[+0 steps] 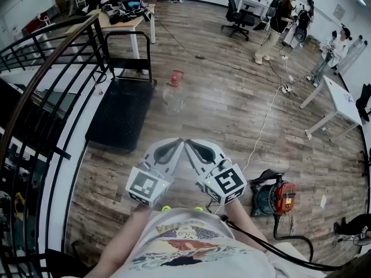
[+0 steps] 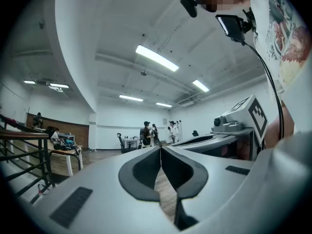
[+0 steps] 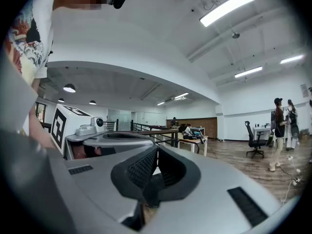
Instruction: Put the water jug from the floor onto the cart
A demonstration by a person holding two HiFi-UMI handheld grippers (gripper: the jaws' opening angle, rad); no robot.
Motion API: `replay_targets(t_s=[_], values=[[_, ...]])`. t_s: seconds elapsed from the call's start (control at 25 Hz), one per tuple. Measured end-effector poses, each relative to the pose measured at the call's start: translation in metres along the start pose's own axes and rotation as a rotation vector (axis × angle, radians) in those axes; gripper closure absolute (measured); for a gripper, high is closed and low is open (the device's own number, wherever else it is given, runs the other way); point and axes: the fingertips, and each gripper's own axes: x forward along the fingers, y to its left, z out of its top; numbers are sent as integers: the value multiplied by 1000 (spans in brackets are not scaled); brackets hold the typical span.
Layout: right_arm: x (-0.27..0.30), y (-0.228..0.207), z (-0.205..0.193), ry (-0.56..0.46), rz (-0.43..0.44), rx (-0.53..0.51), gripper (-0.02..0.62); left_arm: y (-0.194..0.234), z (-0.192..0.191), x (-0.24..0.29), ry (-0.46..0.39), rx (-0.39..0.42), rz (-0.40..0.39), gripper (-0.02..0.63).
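Wood-plank floor (image 1: 232, 114) of an open office fills the head view. The clear water jug (image 1: 174, 95) with its red top (image 1: 175, 77) stands on it far ahead, just right of the black flat cart (image 1: 120, 113). The left gripper (image 1: 175, 144) and right gripper (image 1: 192, 144) sit near the body, well apart from the jug.

Left gripper view: jaws closed tip to tip, holding nothing.

Right gripper view: jaws likewise pressed together, empty.

The jug looks like smooth, rounded plastic and would be heavy if full. The red top and neck seem the surest hold, with the other gripper steadying its body.
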Motion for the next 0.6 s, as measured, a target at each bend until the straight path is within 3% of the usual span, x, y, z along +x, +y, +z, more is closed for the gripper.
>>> replay_targets(t_s=[0.6], values=[[-10,2,-3,-5,-32,41,575,-12,1,-4,4,-9,-6,593]])
